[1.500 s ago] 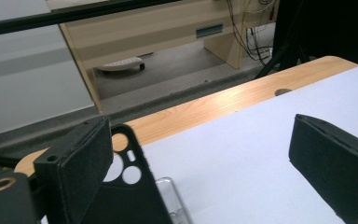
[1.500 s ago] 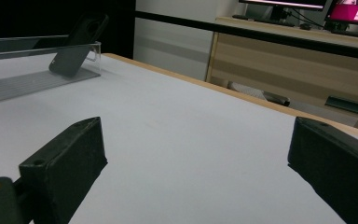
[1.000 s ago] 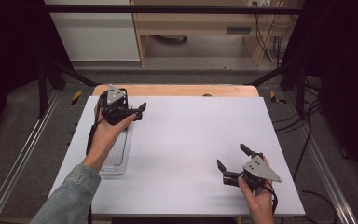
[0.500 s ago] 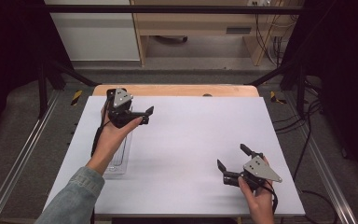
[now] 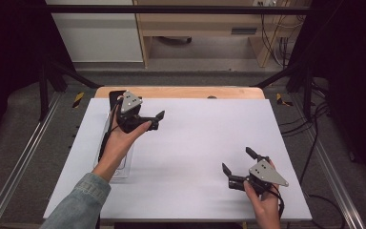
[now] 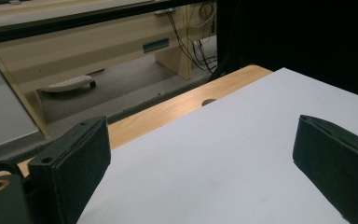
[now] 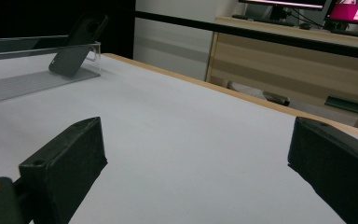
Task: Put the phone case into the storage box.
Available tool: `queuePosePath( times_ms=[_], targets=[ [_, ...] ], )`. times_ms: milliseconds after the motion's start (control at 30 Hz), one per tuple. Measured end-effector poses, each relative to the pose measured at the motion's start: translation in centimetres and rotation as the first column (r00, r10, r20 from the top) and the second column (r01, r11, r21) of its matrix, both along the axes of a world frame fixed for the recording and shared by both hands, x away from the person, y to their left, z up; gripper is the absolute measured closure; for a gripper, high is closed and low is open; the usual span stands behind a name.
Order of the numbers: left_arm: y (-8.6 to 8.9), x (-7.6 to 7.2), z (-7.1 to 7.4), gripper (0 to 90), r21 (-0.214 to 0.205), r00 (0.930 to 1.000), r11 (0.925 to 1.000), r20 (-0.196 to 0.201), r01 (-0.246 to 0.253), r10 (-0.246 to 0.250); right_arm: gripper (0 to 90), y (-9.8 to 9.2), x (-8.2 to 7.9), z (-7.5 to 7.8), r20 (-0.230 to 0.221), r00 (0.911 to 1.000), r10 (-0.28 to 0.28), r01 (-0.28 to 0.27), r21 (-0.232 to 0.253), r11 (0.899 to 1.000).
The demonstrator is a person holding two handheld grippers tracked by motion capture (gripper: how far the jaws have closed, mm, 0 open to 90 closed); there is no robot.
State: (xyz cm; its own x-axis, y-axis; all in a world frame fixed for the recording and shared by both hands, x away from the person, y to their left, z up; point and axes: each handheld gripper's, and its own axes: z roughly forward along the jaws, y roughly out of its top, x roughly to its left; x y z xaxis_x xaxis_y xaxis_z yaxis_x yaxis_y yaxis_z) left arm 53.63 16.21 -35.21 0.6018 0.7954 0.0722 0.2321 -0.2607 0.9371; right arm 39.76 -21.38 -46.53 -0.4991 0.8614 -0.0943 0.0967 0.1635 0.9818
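Note:
My left gripper (image 5: 158,120) hovers over the far left of the white table top (image 5: 195,143), open, with nothing between its jaws. In the left gripper view the left gripper (image 6: 200,158) has bare white surface between its black pads (image 6: 70,163). My right gripper (image 5: 237,159) is held near the front right, open and empty. The right gripper (image 7: 196,158) also has only white surface between its jaws in the right gripper view. A clear plastic tray (image 5: 120,164) lies along the left side, partly under my left forearm. A black phone (image 7: 77,44) leans at its far end.
A wooden strip (image 5: 181,91) runs along the table's far edge, with a small hole (image 6: 209,101) in it. Metal rails (image 5: 14,167) flank the table. Beyond it stand a wooden bench (image 5: 195,26) and cables (image 5: 279,43).
My left gripper has drifted a little to the right, off the tray's far end and over the white surface. It stays open. The right gripper has not moved.

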Motion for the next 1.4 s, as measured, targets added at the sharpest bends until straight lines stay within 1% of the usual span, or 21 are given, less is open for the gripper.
queuePosePath(
  times_ms=[267,600,700,967,1400],
  targets=[
    [-0.3,-0.6,0.3,3.6,-0.026,0.9994,0.9991,0.014,0.032,-0.032,4.4,0.0,0.0,0.0,0.0,1.0,0.001,-0.001,0.0,1.0],
    [-0.3,-1.4,0.4,3.6,-0.049,0.9984,0.9974,0.026,0.052,-0.051,4.3,0.0,0.0,0.0,-0.002,1.0,0.0,0.0,0.001,1.0],
    [-0.2,-1.6,0.5,3.6,-0.064,0.9981,0.9965,0.032,0.055,-0.053,4.3,0.0,0.0,0.0,-0.003,1.0,0.0,0.0,0.003,1.0],
    [0.3,-2.3,0.7,3.6,-0.084,0.9976,0.9948,0.042,0.058,-0.055,4.2,0.1,0.0,0.0,-0.006,1.0,-0.004,0.004,0.007,1.0],
    [1.4,-3.2,1.2,3.6,-0.097,0.9969,0.9936,0.058,0.059,-0.053,3.6,0.2,0.0,0.0,-0.009,1.0,-0.003,0.004,0.012,1.0]
  ],
)
